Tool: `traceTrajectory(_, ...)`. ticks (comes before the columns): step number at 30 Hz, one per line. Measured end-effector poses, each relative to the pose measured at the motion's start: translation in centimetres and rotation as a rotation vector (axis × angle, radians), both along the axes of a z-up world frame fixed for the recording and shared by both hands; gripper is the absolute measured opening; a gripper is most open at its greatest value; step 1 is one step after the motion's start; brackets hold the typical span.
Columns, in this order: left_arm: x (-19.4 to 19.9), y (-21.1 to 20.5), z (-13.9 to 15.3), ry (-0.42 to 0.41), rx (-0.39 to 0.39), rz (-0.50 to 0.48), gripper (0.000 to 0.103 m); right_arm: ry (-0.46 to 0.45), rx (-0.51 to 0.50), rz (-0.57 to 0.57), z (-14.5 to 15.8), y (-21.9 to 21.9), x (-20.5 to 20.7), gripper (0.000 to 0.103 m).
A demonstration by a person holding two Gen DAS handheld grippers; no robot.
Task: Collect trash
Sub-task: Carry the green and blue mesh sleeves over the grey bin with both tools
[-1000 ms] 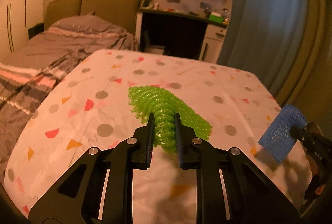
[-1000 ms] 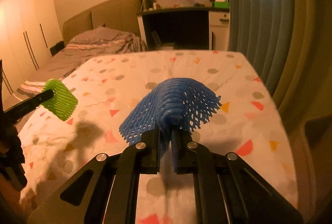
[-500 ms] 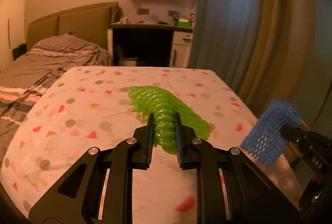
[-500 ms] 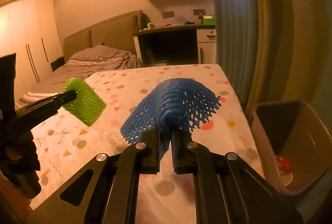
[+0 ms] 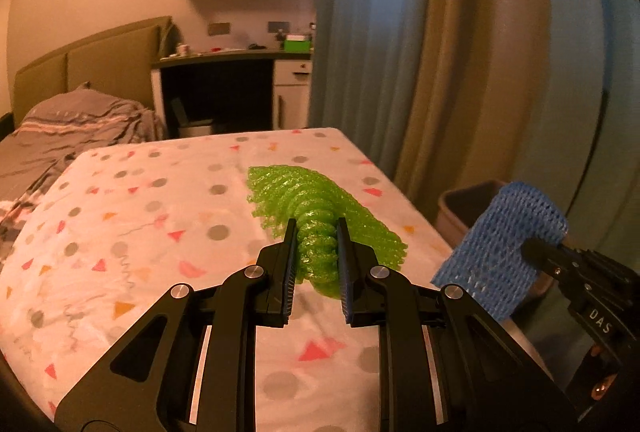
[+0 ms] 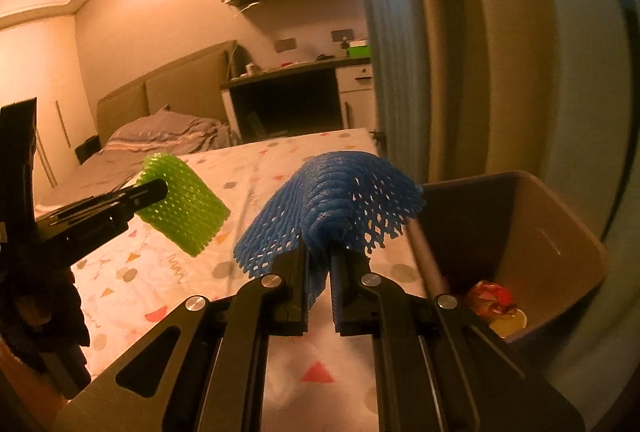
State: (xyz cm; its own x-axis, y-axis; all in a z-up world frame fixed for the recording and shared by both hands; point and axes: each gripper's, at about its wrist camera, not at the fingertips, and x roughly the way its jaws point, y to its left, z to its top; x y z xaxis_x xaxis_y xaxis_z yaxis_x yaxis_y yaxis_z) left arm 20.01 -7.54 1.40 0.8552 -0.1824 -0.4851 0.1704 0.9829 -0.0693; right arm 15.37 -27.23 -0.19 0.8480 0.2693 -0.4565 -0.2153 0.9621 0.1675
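My left gripper (image 5: 317, 232) is shut on a green foam net sleeve (image 5: 320, 216), held above the patterned table. The same green net (image 6: 184, 204) shows at the left of the right wrist view, on the left gripper's fingers (image 6: 148, 190). My right gripper (image 6: 319, 252) is shut on a blue foam net sleeve (image 6: 340, 200), which fans out over its tips. In the left wrist view that blue net (image 5: 508, 244) hangs at the right. A brown trash bin (image 6: 560, 232) stands just right of the blue net, beside the table, with crumpled trash (image 6: 492, 296) at its bottom.
The table wears a white cloth with coloured dots and triangles (image 5: 160, 232). Behind it lie a bed (image 5: 60, 136), a dark desk (image 5: 224, 88) and wall shelves. Curtains (image 5: 420, 52) hang close on the right, behind the bin (image 5: 464, 204).
Both grippers have swung to the right with their nets still held. The trash bin has come into view at the right, and the bed has slid off to the left.
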Motion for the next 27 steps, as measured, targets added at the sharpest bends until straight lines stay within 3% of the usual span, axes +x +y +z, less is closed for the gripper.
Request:
traceTrajectory(6,1.3,-4.2,-0.2,0.004,-0.007,-0.079,0.017,-0.009,-0.002,-0.075,-0.6,-3.2,-0.1,0.009)
traceTrajectory(18,5.2,-14.1,-1.9,0.024,-0.071,-0.273,0.018,-0.01,-0.006,-0.331,-2.6,-12.3,0.9,0.01)
traceTrajectory(27,8.5,-19.0,-4.7,0.107,-0.112,-0.38,0.023,0.053,-0.014,-0.358,-4.8,-14.4,2.7,0.011)
